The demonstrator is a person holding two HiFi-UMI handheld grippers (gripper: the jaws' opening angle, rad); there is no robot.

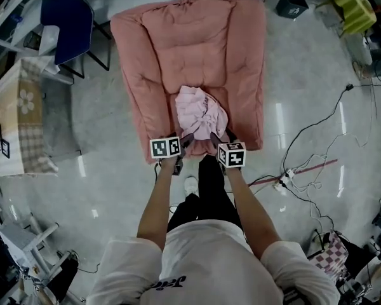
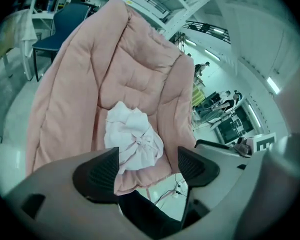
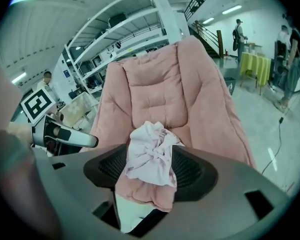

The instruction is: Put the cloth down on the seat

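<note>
A crumpled pale pink cloth (image 1: 200, 113) lies on the front of the pink padded seat (image 1: 190, 43), loose and touched by neither gripper. My left gripper (image 1: 188, 141) and right gripper (image 1: 214, 138) hover side by side over the seat's front edge, just short of the cloth. In the left gripper view the cloth (image 2: 132, 136) rests on the seat (image 2: 135, 74) beyond the left gripper (image 2: 147, 168), whose jaws stand wide apart and empty. The right gripper (image 3: 151, 171) is open too; the cloth (image 3: 151, 154) shows through its gap, lying on the seat (image 3: 155, 94) past the pads.
A blue chair (image 1: 66, 18) stands left of the seat's back, and a table with a patterned cover (image 1: 22, 116) sits further left. Cables and a power strip (image 1: 286, 180) trail over the shiny floor at right. A yellow-green table (image 1: 350, 5) is at far right.
</note>
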